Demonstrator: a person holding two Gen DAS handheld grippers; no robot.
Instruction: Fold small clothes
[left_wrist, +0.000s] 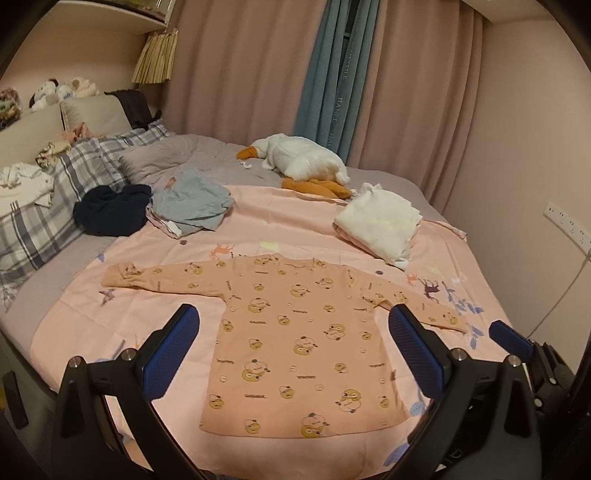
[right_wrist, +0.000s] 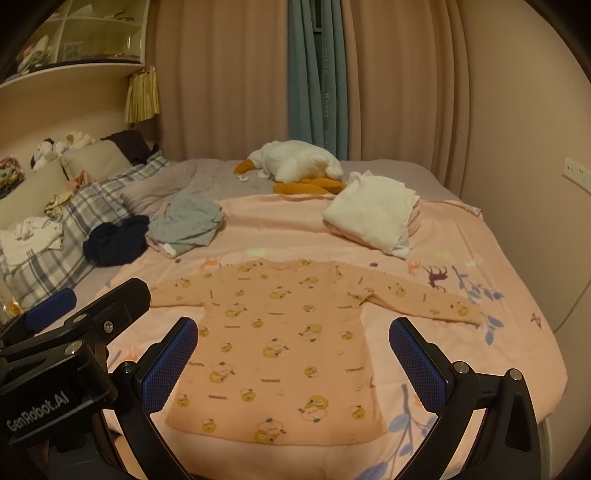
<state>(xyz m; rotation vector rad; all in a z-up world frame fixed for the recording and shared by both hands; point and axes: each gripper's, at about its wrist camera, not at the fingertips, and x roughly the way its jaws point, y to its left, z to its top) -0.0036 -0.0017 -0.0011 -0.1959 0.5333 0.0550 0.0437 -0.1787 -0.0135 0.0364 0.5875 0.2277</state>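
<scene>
The left gripper (left_wrist: 293, 345) hangs over the bed with its blue-padded jaws spread wide, nothing between them, and just beside it the right gripper (right_wrist: 293, 354) hovers the same way, jaws wide apart and empty. Under both, flat on the pink sheet (right_wrist: 288, 225), lies the small orange top (left_wrist: 295, 339), printed with little yellow cartoon figures, front up, both long sleeves stretched out to the sides, hem toward the grippers. Neither gripper touches it.

Sweeping across from the left: plaid pillows (left_wrist: 74, 173) against the headboard, then a dark navy garment (left_wrist: 110, 210) crumpled at the sheet's edge, and touching it a rumpled grey-blue garment (left_wrist: 192, 203). Further back, in the middle, a white plush goose (left_wrist: 299, 162) with orange beak and feet sprawls on the grey cover. To the right, near the top's right sleeve but apart from it, sits a folded white pile (left_wrist: 380, 221). Behind everything, pink curtains (right_wrist: 229, 74) with a teal curtain strip (left_wrist: 340, 70).
</scene>
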